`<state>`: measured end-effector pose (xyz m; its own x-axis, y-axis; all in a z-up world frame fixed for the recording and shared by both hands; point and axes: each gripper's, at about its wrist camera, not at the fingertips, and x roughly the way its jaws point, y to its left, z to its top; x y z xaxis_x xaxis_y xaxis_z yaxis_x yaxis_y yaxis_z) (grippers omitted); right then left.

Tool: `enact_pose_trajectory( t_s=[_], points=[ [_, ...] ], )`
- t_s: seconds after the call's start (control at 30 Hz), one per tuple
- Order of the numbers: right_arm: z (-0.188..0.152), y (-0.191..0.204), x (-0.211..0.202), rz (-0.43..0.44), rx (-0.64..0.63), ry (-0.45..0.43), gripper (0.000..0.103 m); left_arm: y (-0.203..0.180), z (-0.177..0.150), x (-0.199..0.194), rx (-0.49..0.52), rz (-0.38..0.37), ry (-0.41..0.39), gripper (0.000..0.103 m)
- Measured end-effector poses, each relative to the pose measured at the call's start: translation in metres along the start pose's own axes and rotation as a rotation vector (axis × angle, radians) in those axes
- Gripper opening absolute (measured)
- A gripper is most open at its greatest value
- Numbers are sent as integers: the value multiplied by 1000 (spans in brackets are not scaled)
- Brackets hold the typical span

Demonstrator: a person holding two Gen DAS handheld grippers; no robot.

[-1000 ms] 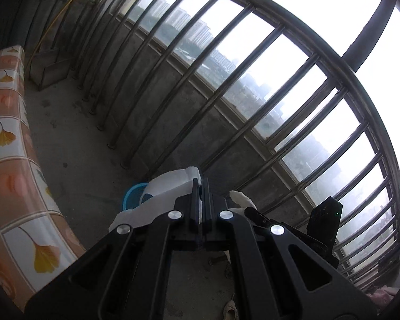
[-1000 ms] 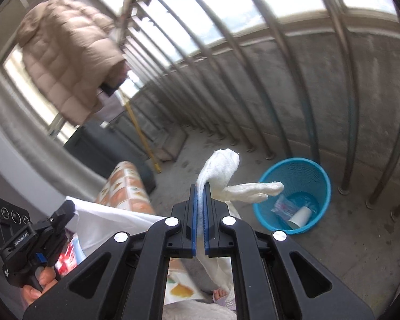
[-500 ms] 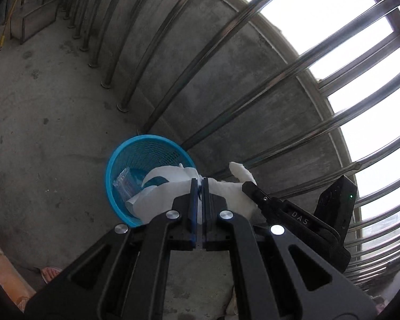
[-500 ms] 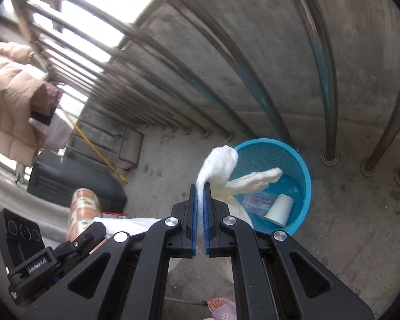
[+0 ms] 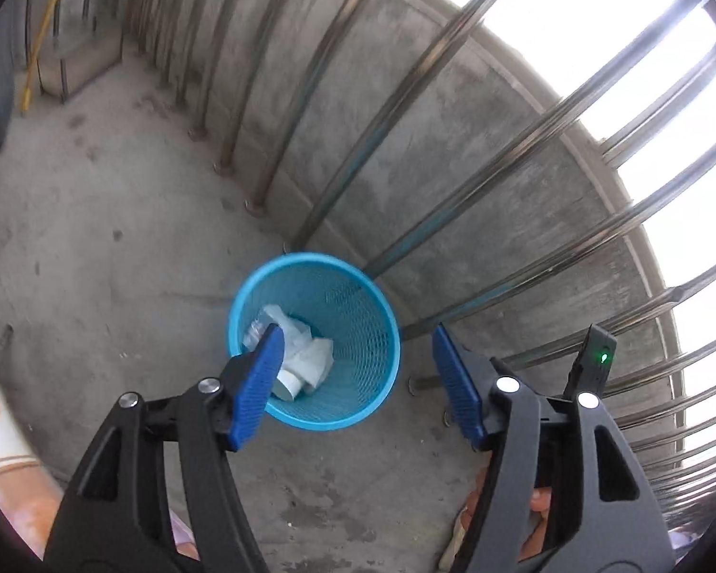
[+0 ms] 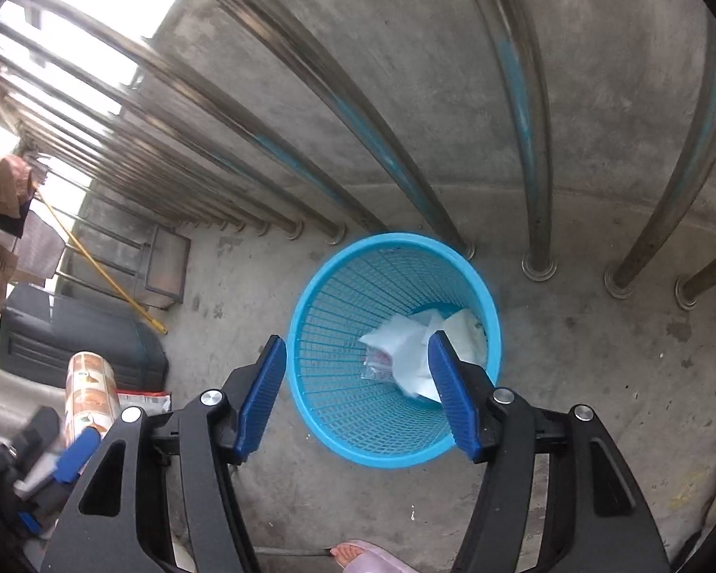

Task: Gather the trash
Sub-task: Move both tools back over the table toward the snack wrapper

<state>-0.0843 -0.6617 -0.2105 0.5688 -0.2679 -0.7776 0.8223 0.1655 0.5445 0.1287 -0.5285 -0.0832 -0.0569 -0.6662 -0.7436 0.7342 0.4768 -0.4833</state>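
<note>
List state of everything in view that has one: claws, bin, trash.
left claw: open, empty, above the bin
right claw: open, empty, above the bin
blue mesh bin: upright on the floor, holding trash
white tissue: crumpled, lying inside the bin
paper cup: on its side at the bin bottom

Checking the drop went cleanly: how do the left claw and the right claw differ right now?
The left claw has its left blue pad overlapping the white crumpled trash in view; the right claw has its right pad overlapping it. The left claw sits slightly off the round blue mesh plastic basket, toward the railing; the right claw is centred over it. Both are open, empty and above the basket.
</note>
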Motion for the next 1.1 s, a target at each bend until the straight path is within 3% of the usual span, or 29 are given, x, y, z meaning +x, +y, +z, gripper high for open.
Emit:
enact_pose_trajectory(
  t_s=[0.2,0.37,0.57,0.8,0.9,1.0,1.1],
  points=[
    [-23,37,-51,47,-101,-38,69,-9,-28,-82,62,39,-104,69],
    [-50,79,-81,114,-221,24,71,0,-72,-168,114,113,-221,70],
    [-86,127,-112,211,-354,114,71,43,-147,-265,115,224,-324,70],
    [-147,188,-137,350,-512,257,72,95,-245,-347,84,381,-399,70],
    [-190,221,-141,445,-596,364,72,119,-278,-376,31,404,-427,71],
    [-234,255,-139,531,-674,483,72,138,-303,-395,-22,434,-461,71],
    [-272,282,-132,558,-729,577,72,155,-314,-407,-78,461,-511,71]
  ],
)
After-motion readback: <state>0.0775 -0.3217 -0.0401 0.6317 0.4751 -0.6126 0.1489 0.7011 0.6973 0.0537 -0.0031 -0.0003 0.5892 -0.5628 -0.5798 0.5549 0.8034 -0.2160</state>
